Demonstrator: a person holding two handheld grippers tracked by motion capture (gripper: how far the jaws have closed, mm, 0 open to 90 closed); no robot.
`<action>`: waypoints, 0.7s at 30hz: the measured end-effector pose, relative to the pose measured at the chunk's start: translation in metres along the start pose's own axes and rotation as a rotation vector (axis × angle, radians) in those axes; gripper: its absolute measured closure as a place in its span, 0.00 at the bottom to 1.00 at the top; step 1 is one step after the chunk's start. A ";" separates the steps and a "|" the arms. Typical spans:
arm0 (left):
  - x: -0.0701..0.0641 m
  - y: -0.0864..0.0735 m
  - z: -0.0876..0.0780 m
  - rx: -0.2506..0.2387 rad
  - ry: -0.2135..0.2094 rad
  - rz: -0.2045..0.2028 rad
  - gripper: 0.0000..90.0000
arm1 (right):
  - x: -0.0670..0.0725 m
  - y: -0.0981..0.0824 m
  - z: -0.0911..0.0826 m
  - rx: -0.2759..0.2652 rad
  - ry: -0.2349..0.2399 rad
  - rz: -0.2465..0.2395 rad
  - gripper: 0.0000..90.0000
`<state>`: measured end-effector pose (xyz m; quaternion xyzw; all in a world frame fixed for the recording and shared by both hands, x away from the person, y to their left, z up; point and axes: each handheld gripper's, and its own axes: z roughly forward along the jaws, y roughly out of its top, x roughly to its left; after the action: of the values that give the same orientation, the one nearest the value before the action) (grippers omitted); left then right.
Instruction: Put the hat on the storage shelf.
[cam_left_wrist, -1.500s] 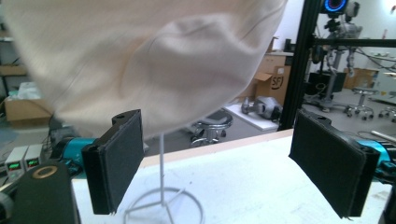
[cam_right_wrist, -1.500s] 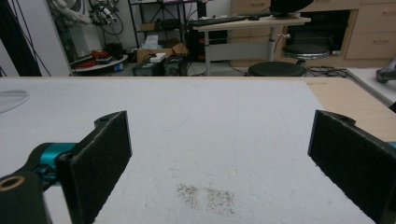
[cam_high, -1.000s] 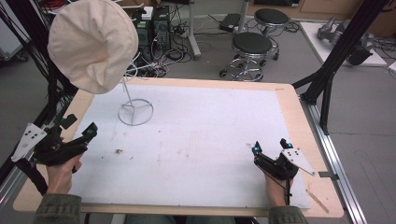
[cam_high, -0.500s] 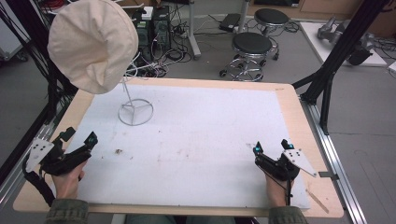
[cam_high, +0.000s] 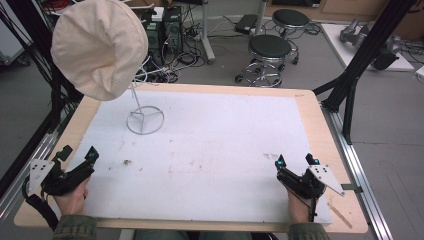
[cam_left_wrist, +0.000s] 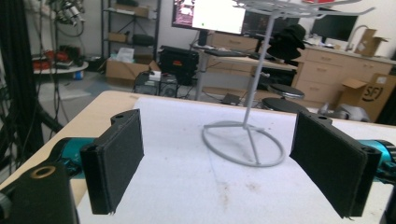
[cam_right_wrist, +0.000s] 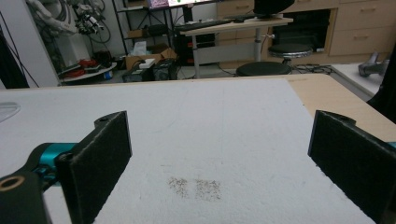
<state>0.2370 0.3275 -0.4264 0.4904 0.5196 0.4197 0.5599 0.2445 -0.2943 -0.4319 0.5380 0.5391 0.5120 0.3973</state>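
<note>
A cream cloth hat (cam_high: 95, 45) sits on top of a thin white wire stand (cam_high: 145, 120) at the table's far left. My left gripper (cam_high: 77, 154) rests low at the near left corner, open, jaws empty. In the left gripper view the stand (cam_left_wrist: 245, 140) rises ahead between the jaws of that gripper (cam_left_wrist: 224, 163). My right gripper (cam_high: 296, 161) lies at the near right, open and holding nothing. The right gripper view looks along that gripper (cam_right_wrist: 219, 158) over bare white sheet.
A white sheet (cam_high: 210, 150) covers the wooden table (cam_high: 310, 100), with brown smudges (cam_high: 125, 162) near the left gripper and faint marks (cam_right_wrist: 196, 186) ahead of the right. Stools (cam_high: 270, 50), cables and black frame posts (cam_high: 360, 65) stand beyond the far edge.
My left gripper has drawn back toward the near left corner and dropped lower. The right gripper has barely shifted.
</note>
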 end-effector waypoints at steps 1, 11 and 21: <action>0.001 0.000 0.000 0.001 0.001 -0.003 0.19 | -0.001 0.000 -0.001 0.001 -0.003 0.003 0.05; -0.004 -0.005 0.003 0.016 -0.011 0.005 0.20 | -0.004 -0.001 -0.003 0.007 -0.001 0.009 0.06; -0.005 -0.006 0.002 0.028 -0.011 -0.010 0.20 | -0.002 -0.001 -0.002 0.009 0.026 -0.003 0.06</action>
<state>0.2383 0.3209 -0.4316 0.4979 0.5249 0.4068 0.5578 0.2428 -0.2966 -0.4332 0.5324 0.5473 0.5158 0.3885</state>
